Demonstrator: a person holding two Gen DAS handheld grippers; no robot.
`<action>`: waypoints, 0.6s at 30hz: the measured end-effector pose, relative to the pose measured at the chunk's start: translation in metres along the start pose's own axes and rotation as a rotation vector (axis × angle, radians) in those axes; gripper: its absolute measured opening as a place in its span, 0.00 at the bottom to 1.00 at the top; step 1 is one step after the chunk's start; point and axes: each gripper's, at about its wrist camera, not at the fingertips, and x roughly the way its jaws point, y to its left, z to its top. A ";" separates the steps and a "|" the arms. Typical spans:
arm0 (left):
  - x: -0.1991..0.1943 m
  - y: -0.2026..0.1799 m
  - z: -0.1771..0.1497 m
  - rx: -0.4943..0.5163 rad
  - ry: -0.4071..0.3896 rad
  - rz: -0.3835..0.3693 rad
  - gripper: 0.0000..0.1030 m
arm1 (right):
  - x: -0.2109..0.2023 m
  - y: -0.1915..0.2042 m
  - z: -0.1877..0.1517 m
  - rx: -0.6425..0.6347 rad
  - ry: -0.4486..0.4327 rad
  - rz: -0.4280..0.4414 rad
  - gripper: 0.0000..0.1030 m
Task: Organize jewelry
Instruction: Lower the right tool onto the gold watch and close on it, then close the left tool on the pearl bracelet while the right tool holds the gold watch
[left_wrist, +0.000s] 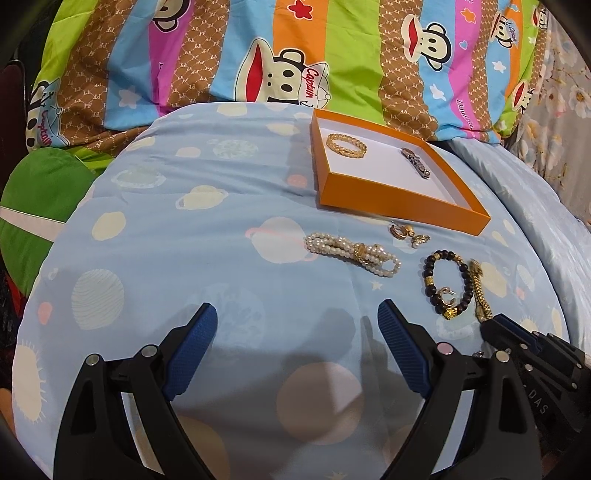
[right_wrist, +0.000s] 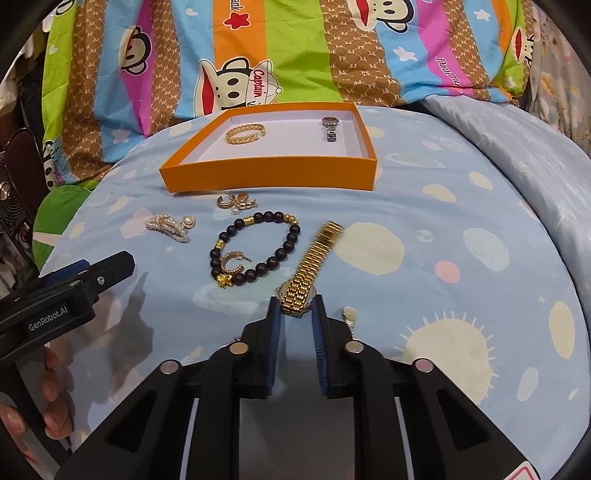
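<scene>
One gold watch (right_wrist: 301, 286) is pinched between the right gripper (right_wrist: 296, 314) pads, on the blue bedsheet (right_wrist: 424, 206) near the orange box (right_wrist: 269, 177); the left gripper (left_wrist: 297, 317) is wide, holding nothing

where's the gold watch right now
In the right wrist view the gold watch sits low centre, clamped in the right gripper, just right of the bead bracelet.

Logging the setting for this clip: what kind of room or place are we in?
Most likely a bedroom, with the work done on a bed. The jewelry and orange box lie on a soft blue planet-print quilt, and a striped cartoon-monkey duvet is bunched behind. No table shows.
</scene>
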 end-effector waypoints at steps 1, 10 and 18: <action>0.000 0.000 0.000 -0.001 0.000 -0.001 0.84 | -0.002 -0.004 -0.001 0.009 0.001 0.000 0.10; 0.000 -0.001 0.000 0.008 0.001 0.001 0.84 | -0.006 -0.021 -0.003 0.057 -0.008 0.012 0.18; 0.002 -0.003 0.001 0.013 0.006 0.003 0.84 | 0.005 -0.021 0.005 0.057 -0.009 0.014 0.27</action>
